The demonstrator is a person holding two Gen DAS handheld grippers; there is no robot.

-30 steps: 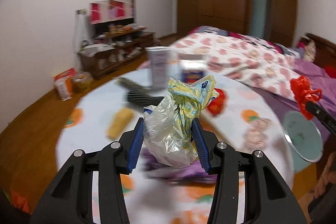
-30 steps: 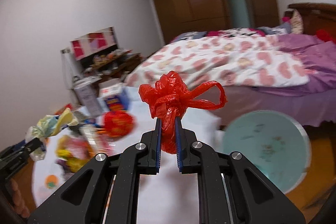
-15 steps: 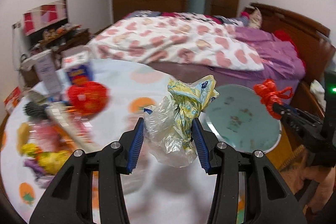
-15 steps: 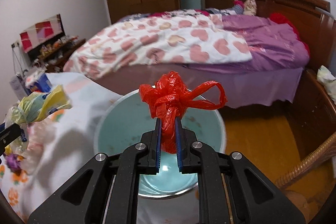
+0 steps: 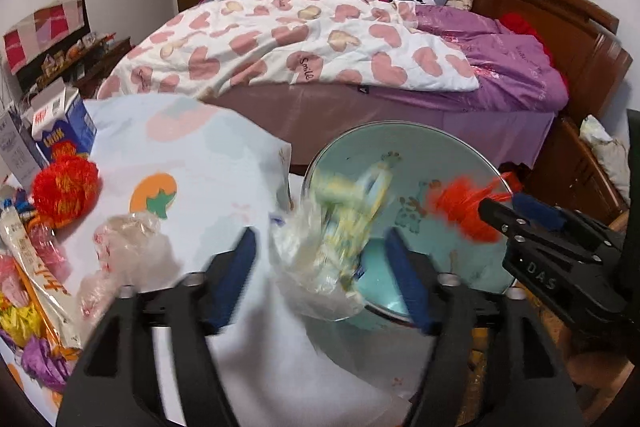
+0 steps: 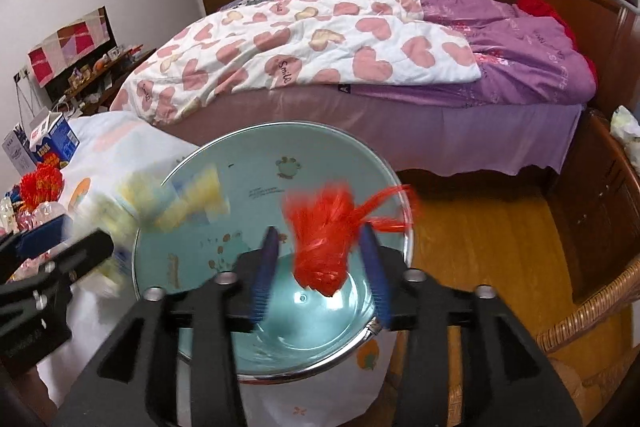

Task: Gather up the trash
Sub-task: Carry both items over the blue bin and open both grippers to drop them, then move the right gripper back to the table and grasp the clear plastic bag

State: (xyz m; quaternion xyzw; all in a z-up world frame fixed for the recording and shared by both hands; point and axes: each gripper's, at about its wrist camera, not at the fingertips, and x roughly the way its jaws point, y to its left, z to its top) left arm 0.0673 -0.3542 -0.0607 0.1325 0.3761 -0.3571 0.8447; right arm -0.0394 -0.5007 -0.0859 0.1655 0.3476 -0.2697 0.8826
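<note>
A: What lies at the far left?

B: On the table (image 5: 224, 163), under its cloth printed with orange fruit, a red-orange pompom (image 5: 64, 189) beside a blue carton (image 5: 66, 135), and nearer, a crumpled clear wrapper (image 5: 120, 247).

A: And the left gripper (image 5: 324, 275)?

B: Its jaws are opening, the blue pads clear of the plastic bag (image 5: 328, 247) between them. The bag is a blurred bundle, clear film below and a yellow-and-pale-blue printed top, at the left rim of the basin (image 6: 248, 163).

A: The basin?

B: Pale teal inside with small cartoon prints and a metal rim, at the table's edge beside the bed (image 6: 360, 59).

A: And on the right?

B: The right gripper (image 6: 320, 275) is opening too. The red bag (image 6: 328, 231), a knotted, shiny wad with a loose loop, sits between the parted pads over the basin's inside, untouched by them.
</note>
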